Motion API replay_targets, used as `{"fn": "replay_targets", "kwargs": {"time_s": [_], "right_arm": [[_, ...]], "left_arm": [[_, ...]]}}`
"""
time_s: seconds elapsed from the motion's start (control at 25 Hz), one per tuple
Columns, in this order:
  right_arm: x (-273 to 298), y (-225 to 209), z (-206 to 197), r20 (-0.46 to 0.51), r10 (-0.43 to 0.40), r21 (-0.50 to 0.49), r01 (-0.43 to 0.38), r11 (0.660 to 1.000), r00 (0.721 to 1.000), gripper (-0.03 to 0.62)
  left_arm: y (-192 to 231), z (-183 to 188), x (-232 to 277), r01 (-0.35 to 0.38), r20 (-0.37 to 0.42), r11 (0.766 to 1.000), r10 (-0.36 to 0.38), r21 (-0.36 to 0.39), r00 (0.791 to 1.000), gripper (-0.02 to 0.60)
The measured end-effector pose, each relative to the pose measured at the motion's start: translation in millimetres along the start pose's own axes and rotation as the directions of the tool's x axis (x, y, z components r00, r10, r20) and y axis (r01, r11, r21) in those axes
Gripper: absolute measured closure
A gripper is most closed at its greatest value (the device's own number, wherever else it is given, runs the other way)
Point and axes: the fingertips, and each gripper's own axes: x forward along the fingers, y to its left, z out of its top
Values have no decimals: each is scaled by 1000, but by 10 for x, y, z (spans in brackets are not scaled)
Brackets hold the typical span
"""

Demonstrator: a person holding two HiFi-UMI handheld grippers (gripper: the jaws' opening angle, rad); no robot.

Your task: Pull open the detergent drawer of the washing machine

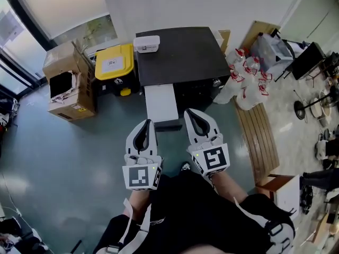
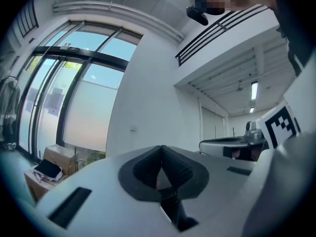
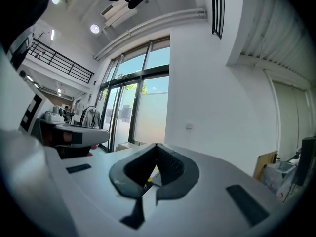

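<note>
The washer [image 1: 180, 54], black on top, stands against the wall on the grey floor [image 1: 63, 163], ahead of and below both claws. From its front left a white panel [image 1: 160, 102] juts toward the person, long axis running from machine to person, with a dark piece at its near end. This may be the detergent drawer, already out, but I cannot tell for sure.

In the head view the panel lies between the two claw tips, so neither hand is plainly nearer. Any pull would have to start with a claw dropping down to that near end.

Left of the washer sit cardboard boxes [image 1: 69, 81] and a bin with a yellow lid [image 1: 113, 62]. The lid's white label is too small to read. A small white box [image 1: 146, 44] rests on the washer top.

The left claw [image 1: 144, 127] [image 2: 161, 149] is fully closed, pads meeting, with nothing between them. The right claw [image 1: 197, 118] [image 3: 156, 147] is the same, closed and empty. Both point level, toward the wall. Each cube shows only a square marker, no words.
</note>
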Motion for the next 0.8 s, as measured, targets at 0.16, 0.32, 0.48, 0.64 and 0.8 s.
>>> {"fn": "replay_targets", "kwargs": {"time_s": [0.16,0.32,0.48,0.64,0.8], "right_arm": [[1,-15,0,7,5,-4,-5,1000,1000,585],[-10,-7,-17,0,6,-5,-6,1000,1000,585],[-8,-4,-53,-14,10,-4,-10,1000,1000,585],[-52,-31,-49,-12,5,-1,-5,1000,1000,585],[-78,-84,-62,-13,-5,-4,5,1000,1000,585]], "left_arm": [[-30,1,3,2,2,1000,-2,-14,1000,560],[-53,8,3,8,0,1000,-8,-6,1000,560],[-61,-1,25,7,-3,1000,-7,-6,1000,561],[-64,-13,37,2,-1,1000,-2,-2,1000,560],[-45,-23,36,-11,-2,1000,11,-2,1000,561]]}}
